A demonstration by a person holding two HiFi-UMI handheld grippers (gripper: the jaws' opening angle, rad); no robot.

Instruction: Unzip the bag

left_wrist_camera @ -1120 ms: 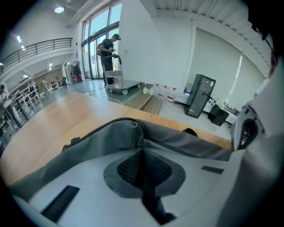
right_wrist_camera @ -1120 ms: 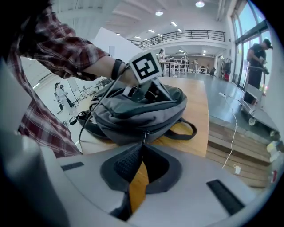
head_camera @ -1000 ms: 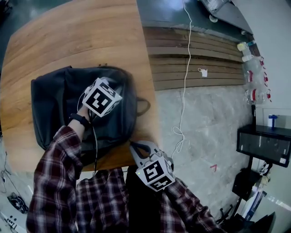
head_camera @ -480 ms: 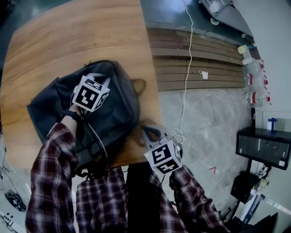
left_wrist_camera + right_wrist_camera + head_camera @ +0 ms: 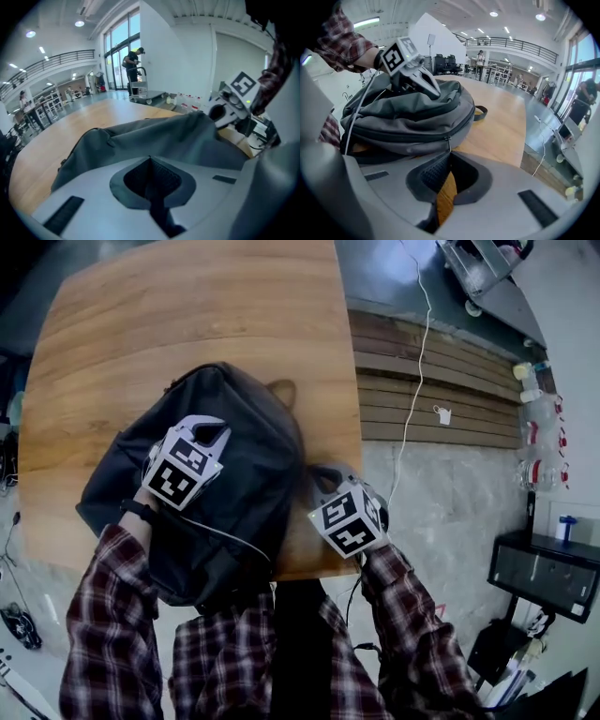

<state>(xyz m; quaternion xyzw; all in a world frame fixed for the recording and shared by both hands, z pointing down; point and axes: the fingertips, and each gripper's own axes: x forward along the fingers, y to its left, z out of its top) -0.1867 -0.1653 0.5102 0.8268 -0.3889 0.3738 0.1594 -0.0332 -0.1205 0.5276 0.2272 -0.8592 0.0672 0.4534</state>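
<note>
Bag (image 5: 258, 451) lies on the table (image 5: 187, 324) near the right front corner, handle loop (image 5: 281, 390) pointing away from the person, part of the bag hanging over the near edge

Left gripper (image 5: 208, 427) is on top of the bag. Jaws are together in its own view, tips buried in the top fabric, which looks pinched between them

Right gripper (image 5: 450, 152) is low at the bag's right side, just above the tabletop. Jaws are closed at the tips on the zipper pull (image 5: 448, 143), which hangs straight down from the slider into them. Wood shows through the gap further back between the pads

Zipper (image 5: 393, 133) runs shut along the bag's side to the left of the slider; the right gripper view shows no opened section
</note>
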